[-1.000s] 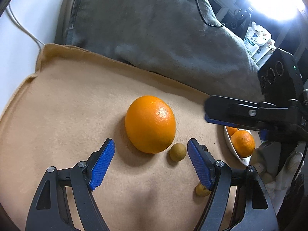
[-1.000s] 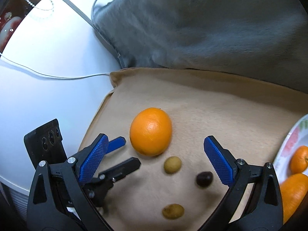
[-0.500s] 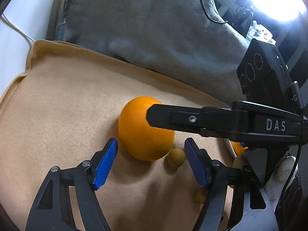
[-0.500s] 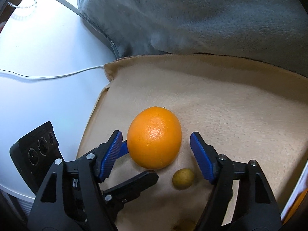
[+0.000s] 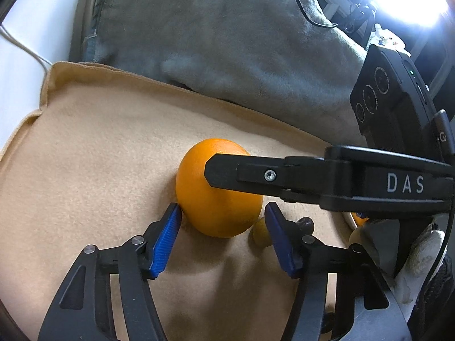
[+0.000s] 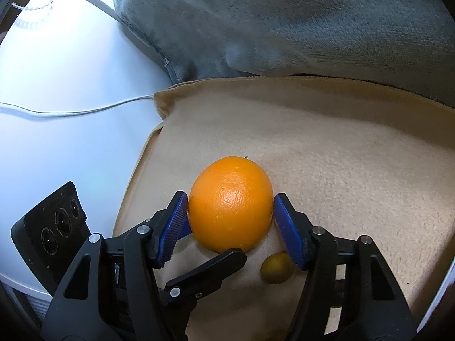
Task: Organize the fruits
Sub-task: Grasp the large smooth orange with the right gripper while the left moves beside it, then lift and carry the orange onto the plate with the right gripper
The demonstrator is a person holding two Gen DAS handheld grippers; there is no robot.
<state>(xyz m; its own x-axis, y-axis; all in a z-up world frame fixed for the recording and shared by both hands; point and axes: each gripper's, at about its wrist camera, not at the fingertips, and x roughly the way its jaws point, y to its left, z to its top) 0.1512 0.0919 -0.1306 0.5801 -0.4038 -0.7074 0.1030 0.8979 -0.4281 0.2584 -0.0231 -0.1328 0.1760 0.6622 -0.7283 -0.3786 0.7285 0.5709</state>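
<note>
Right wrist view: right gripper (image 6: pixel 231 218) closes ribbed blue pads onto large, round, dimpled orange (image 6: pixel 230 203); left gripper (image 5: pixel 223 234), half-open, closes beside it on fuzzy beige cloth (image 6: pixel 341 147).

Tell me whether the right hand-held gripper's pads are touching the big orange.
Touching. The right wrist view shows both blue pads of the closing right hand-held gripper flush against the big orange's sides, with no gap.

Looks like a home room: tan fleece blanket (image 6: pixel 341 142) under the jaws, grey plush cushion (image 6: pixel 284 22) beyond them, white tabletop (image 6: pixel 71 85) with charging cable (image 6: pixel 71 110) left of them.
</note>
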